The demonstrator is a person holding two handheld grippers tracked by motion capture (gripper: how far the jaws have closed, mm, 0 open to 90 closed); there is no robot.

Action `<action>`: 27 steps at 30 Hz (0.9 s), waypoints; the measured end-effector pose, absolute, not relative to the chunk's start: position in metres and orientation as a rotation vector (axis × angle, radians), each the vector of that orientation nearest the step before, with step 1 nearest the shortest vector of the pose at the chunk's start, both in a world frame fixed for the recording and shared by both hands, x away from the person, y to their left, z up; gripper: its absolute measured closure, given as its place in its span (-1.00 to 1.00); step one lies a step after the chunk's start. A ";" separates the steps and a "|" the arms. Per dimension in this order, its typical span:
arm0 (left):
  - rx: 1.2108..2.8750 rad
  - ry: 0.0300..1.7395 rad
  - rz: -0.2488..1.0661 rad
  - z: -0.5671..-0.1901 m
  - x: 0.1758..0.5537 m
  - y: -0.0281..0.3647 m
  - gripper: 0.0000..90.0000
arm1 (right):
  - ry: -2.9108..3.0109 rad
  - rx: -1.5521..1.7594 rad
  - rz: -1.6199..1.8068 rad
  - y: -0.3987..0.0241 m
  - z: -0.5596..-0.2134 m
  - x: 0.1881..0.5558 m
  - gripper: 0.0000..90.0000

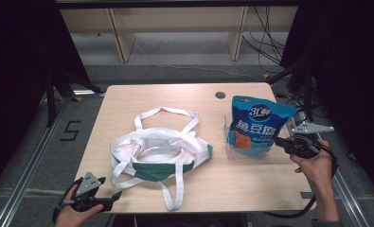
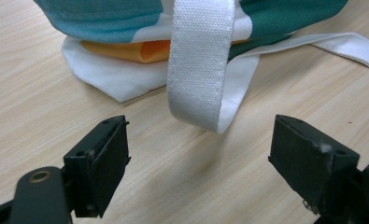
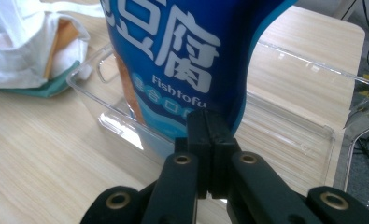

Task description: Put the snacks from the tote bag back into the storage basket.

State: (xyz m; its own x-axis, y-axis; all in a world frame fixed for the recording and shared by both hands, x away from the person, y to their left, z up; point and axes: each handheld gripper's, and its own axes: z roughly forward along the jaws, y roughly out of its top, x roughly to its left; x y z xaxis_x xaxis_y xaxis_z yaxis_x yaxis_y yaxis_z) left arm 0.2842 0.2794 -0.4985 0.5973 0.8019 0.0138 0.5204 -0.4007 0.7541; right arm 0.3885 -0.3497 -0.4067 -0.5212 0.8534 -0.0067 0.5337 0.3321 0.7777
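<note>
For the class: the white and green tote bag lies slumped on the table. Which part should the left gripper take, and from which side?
Probably the white strap looping off the near edge of the tote bag. It stands up from the table as a thin flat band, so the open left gripper, already facing it from the person's side, could come straight in and close across it.

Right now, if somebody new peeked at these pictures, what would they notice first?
Probably the bright blue snack bag, standing in a clear tray on the table's right side, with the right gripper pinched shut on its lower edge. Next, the white and green tote bag slumped mid-table, its strap just ahead of the open left gripper.
</note>
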 end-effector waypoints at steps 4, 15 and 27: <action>2.110 1.045 0.482 -0.498 0.284 0.281 -0.58 | 2.200 1.233 1.010 -0.351 -0.409 0.396 1.00; 2.083 1.059 0.495 -0.500 0.284 0.279 -0.58 | 2.195 1.263 0.987 -0.357 -0.413 0.409 1.00; 2.086 1.053 0.500 -0.499 0.284 0.279 -0.58 | 2.185 1.256 0.950 -0.364 -0.416 0.423 1.00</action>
